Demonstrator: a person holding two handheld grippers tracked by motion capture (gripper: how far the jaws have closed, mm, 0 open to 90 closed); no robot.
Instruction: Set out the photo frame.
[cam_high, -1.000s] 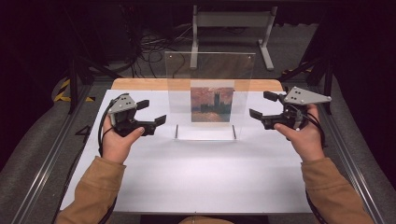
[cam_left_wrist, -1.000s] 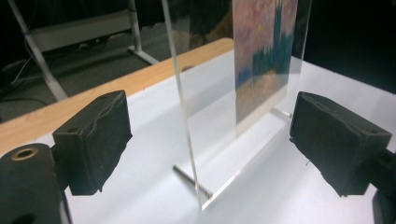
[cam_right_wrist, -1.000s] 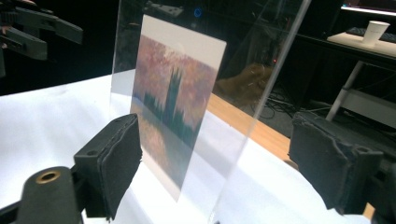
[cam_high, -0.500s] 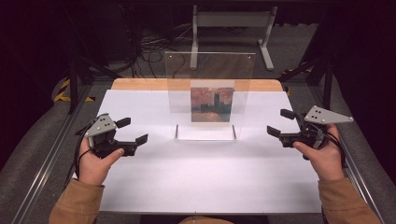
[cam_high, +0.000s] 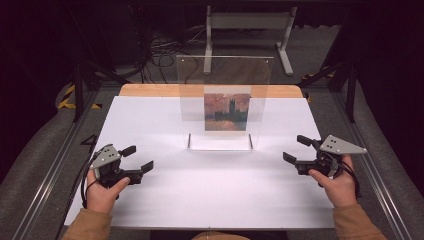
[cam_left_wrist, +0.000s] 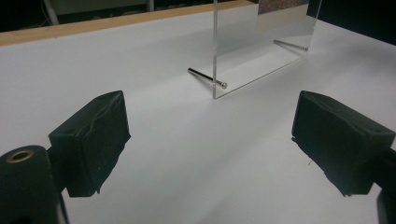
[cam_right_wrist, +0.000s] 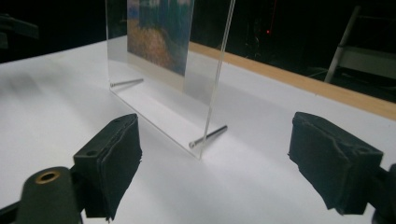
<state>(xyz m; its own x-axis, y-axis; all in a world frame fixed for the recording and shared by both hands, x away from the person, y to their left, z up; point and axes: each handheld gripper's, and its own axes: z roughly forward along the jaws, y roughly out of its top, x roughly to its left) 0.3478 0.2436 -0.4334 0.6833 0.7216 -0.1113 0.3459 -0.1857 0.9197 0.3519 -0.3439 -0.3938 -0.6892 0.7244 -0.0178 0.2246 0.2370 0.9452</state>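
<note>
A clear acrylic picture frame (cam_high: 224, 102) stands upright at the middle of the white table (cam_high: 165, 195), resting on two metal pins. A small painting print (cam_high: 226, 112) sits inside it. My left gripper (cam_high: 137, 158) hovers low over the table's front left, open and empty, well short of the frame. My right gripper (cam_high: 297, 148) is at the front right, open and empty too. In the left gripper view the frame's corner (cam_left_wrist: 261, 42) and a pin (cam_left_wrist: 207, 78) lie ahead between the jaws. The right gripper view shows the frame's edge (cam_right_wrist: 215, 84) and the print (cam_right_wrist: 161, 35) just ahead.
A wooden strip (cam_high: 150, 90) runs along the table's far edge. Behind it stand a white metal stand (cam_high: 247, 22) and loose cables (cam_high: 165, 50) on the floor. Metal rails (cam_high: 55, 165) border both sides of the table.
Both hands have drawn back from beside the frame toward the near edge and outward. Both grippers stayed open and empty.
</note>
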